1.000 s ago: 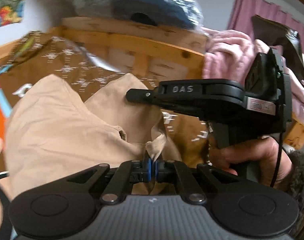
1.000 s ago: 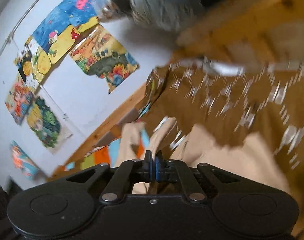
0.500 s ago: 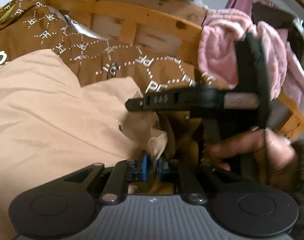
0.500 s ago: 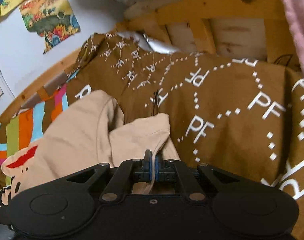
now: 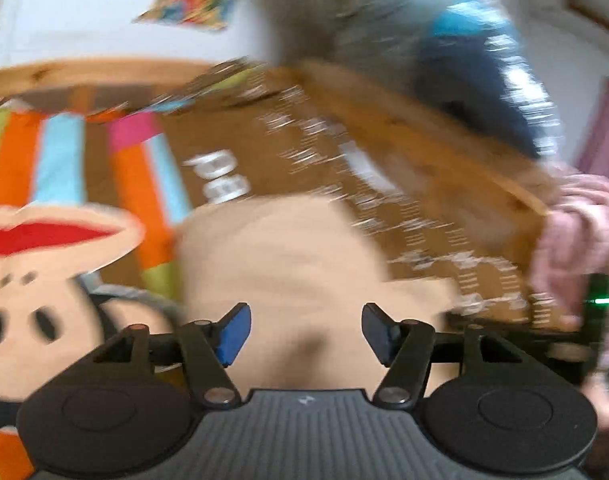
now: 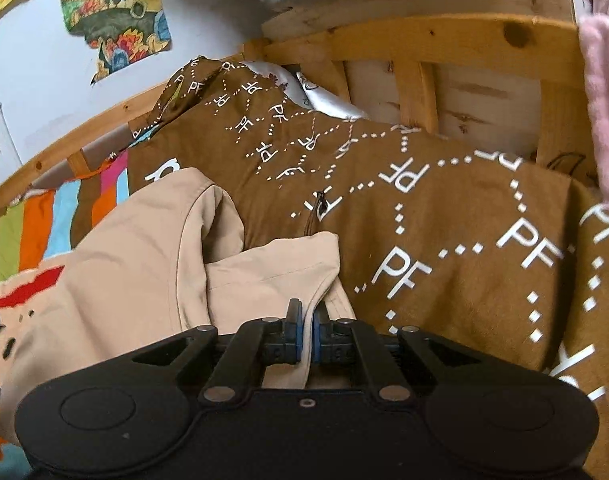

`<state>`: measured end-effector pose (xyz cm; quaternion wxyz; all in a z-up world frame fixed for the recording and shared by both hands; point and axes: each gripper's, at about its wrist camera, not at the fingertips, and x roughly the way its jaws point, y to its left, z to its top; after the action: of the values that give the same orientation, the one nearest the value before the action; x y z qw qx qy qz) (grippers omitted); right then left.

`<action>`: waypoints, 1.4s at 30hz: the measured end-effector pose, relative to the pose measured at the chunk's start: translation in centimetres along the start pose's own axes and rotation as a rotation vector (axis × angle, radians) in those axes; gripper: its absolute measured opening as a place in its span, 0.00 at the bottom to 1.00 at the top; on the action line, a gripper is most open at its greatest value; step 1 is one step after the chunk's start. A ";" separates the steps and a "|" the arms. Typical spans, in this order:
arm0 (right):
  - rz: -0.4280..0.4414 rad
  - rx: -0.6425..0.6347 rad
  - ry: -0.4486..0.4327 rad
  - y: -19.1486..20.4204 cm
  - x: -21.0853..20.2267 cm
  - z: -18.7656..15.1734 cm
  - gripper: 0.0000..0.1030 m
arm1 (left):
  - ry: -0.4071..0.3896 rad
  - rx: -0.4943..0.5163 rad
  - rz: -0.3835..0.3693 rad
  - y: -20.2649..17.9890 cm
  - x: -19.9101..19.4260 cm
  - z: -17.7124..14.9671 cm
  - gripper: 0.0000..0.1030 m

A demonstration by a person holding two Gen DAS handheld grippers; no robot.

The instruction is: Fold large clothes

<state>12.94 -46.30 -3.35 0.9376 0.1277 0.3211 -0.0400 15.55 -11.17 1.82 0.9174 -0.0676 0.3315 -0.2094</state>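
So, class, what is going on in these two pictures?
A person with a claw in each hand is folding a beige garment on a bed with a brown PF-print cover. The right claw is shut on a fold of the garment. The left claw is open above the cloth, gripping nothing; that view is blurred.

Blurred view. Left gripper (image 5: 302,330) jaws spread wide, nothing between them, above beige garment (image 5: 288,256). Brown printed blanket (image 5: 304,152) behind; striped sheet (image 5: 64,156) left; wooden bed frame (image 5: 424,128).
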 end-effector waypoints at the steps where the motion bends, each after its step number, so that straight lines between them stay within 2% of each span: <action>1: -0.010 -0.016 -0.003 0.2 -0.1 0.0 0.07 | 0.023 -0.014 0.015 0.6 0.4 -0.3 0.60; 3: -0.026 -0.033 -0.007 0.6 -0.3 0.0 0.08 | 0.091 -0.046 0.017 1.7 1.6 -0.9 0.58; 5: -0.065 -0.056 -0.027 0.8 -0.8 0.2 0.23 | 0.102 -0.076 -0.002 2.4 2.1 -1.5 0.58; 6: -0.087 -0.072 -0.048 1.0 -1.4 0.4 0.26 | 0.100 -0.071 -0.005 2.5 2.2 -1.7 0.59; 7: -0.077 -0.075 -0.069 1.1 -2.0 0.5 0.33 | 0.099 -0.058 -0.008 2.5 2.3 -1.7 0.59; 9: 0.019 -0.025 -0.086 0.9 -2.8 0.9 0.41 | 0.102 -0.037 -0.006 2.2 2.4 -1.6 0.59; 11: 0.175 0.057 -0.060 0.5 -2.8 0.9 0.54 | 0.097 -0.027 -0.003 2.0 2.7 -1.8 0.60; 13: 0.267 0.097 -0.003 0.9 -1.9 0.6 0.57 | 0.089 -0.019 0.001 1.8 3.0 -2.1 0.60; 16: 0.282 0.103 0.112 2.1 0.3 -0.4 0.54 | 0.079 0.012 0.020 1.3 3.1 -2.7 0.60; 18: 0.272 0.096 0.155 2.7 1.3 -1.2 0.30 | 0.074 0.022 0.028 1.0 3.1 -2.7 0.60; 20: 0.242 0.063 0.138 3.2 1.0 -1.4 0.16 | 0.078 0.039 0.028 0.5 3.2 -2.7 0.60; 21: 0.231 0.036 0.115 3.6 0.2 -1.3 0.14 | 0.081 0.052 0.021 0.1 3.4 -2.7 0.60; 24: 0.165 -0.044 0.027 4.6 -2.5 -0.9 0.12 | 0.081 0.129 0.040 -1.6 3.8 -3.1 0.60; 26: 0.111 -0.078 0.014 4.7 -2.9 -1.1 0.12 | 0.073 0.182 0.071 -2.6 4.4 -3.8 0.60; 30: 0.044 -0.122 0.095 4.6 -0.3 -2.4 0.13 | 0.018 0.275 0.119 -3.7 5.4 -5.5 0.60; 32: 0.030 -0.140 0.123 4.6 1.1 -3.2 0.14 | -0.011 0.287 0.120 -3.8 5.3 -5.9 0.60; 35: 0.019 -0.163 0.133 4.9 2.0 -3.7 0.15 | -0.029 0.262 0.069 -3.1 4.0 -5.5 0.63; 38: 0.037 -0.141 0.124 4.6 1.7 -3.8 0.16 | -0.099 0.118 -0.019 -0.4 1.1 -5.0 0.66; 40: 0.038 -0.135 0.117 4.5 1.2 -3.7 0.16 | -0.125 0.059 -0.024 0.9 -0.1 -4.9 0.66; 42: 0.026 -0.150 0.112 4.8 0.9 -3.4 0.16 | -0.093 0.038 -0.023 1.9 -0.2 -5.1 0.63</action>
<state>12.36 -40.73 -5.47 0.9255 0.0636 0.3733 0.0036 12.85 -9.34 -2.47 0.9306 -0.0634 0.2835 -0.2227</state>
